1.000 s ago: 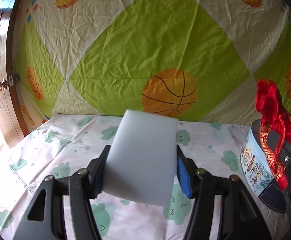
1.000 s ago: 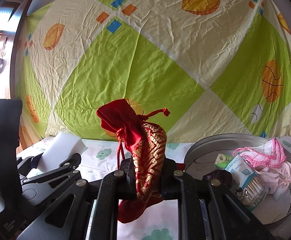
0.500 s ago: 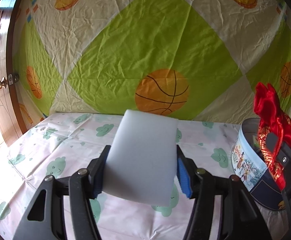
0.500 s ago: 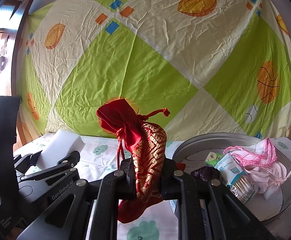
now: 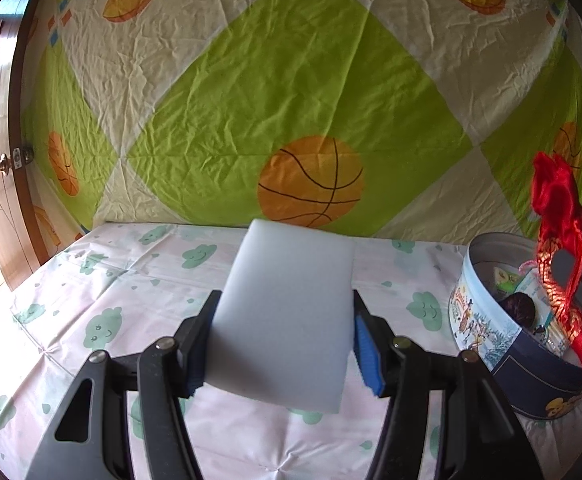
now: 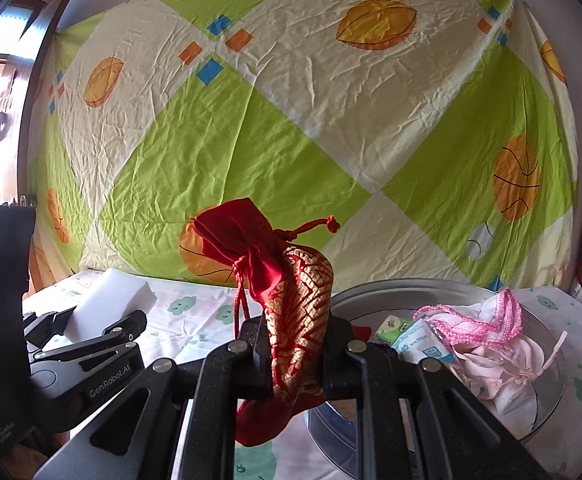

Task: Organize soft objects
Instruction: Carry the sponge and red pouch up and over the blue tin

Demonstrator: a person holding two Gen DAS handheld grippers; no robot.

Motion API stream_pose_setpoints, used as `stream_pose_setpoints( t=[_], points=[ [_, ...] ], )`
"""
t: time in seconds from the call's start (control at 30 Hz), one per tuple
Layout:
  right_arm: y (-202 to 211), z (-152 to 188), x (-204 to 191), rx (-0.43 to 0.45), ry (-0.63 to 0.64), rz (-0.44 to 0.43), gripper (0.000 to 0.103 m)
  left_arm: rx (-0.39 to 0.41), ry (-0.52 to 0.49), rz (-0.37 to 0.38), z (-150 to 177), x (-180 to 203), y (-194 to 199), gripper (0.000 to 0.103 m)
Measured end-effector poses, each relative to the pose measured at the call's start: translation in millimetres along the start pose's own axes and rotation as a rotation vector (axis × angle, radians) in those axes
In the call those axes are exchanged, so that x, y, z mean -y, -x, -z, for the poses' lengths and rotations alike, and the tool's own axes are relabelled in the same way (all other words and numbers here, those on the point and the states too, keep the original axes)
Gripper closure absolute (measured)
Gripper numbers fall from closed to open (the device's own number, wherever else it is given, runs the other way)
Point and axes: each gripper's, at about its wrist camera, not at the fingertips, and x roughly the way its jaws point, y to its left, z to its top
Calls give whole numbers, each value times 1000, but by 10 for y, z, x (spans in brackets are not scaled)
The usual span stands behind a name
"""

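Crowded tin (image 6: 443, 286), bare tablecloth (image 5: 123, 280) leftward

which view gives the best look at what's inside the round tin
The right wrist view: it looks down into the round tin, showing a pink-edged cloth, a pale pink pouch and small packets. The left wrist view shows mostly its printed outer wall and a sliver of the inside.

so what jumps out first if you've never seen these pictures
The red and gold drawstring pouch clamped in the right gripper, beside the round tin of soft things. Next, the white foam block held in the left gripper above the cloud-print cloth, and behind both the lime basketball-print sheet.
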Motion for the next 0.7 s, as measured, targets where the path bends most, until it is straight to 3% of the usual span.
stream_pose_setpoints(
  t=[0.7],
  points=[
    [214,-109,476,84,6,54,85,16,-21,85,-49,505,221,44]
  ],
)
